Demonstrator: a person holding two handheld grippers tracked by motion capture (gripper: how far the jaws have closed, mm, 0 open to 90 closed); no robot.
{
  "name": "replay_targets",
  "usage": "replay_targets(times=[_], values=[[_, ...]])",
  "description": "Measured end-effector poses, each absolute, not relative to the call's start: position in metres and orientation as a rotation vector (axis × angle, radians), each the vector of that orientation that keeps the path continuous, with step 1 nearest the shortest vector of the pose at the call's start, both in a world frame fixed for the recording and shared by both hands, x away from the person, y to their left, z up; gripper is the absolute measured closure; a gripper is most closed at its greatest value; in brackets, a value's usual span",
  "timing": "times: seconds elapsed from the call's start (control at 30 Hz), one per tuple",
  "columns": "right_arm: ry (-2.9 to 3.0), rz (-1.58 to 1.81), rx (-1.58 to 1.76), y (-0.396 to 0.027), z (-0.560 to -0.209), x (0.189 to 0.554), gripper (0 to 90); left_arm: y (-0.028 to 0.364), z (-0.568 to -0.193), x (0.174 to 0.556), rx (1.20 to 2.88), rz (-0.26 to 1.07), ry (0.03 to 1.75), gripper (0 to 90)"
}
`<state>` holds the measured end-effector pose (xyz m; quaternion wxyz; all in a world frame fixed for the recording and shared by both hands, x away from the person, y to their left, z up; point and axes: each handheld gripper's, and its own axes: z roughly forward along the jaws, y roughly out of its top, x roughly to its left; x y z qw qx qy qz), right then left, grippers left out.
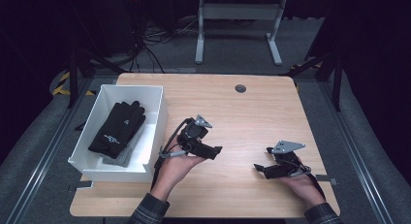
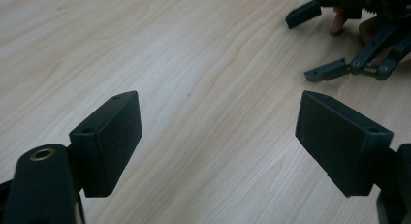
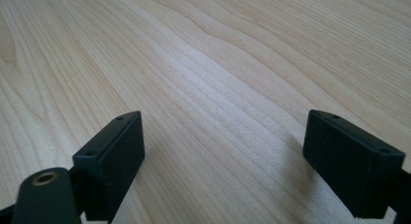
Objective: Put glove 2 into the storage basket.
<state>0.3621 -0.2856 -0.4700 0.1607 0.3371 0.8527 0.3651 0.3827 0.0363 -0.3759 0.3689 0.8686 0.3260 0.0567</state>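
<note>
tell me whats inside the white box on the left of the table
The white box holds a black glove lying on top of a grey item, perhaps a second glove. The black glove covers most of it, so I can't tell.

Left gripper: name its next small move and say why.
Probably swing the left gripper back toward the white bin and down to the black glove. Its jaws stand open with nothing between them over bare table, the glove lies on top in the bin, and the right gripper sits farther away.
</note>
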Motion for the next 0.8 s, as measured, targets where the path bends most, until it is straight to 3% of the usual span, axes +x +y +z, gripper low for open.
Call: replay_targets(times=[0.8], values=[[2.437, 1.041, 0.961, -0.287, -0.470, 0.361, 15.3, 0.002, -0.461, 0.366, 2.322, 0.239, 0.735, 14.6]])
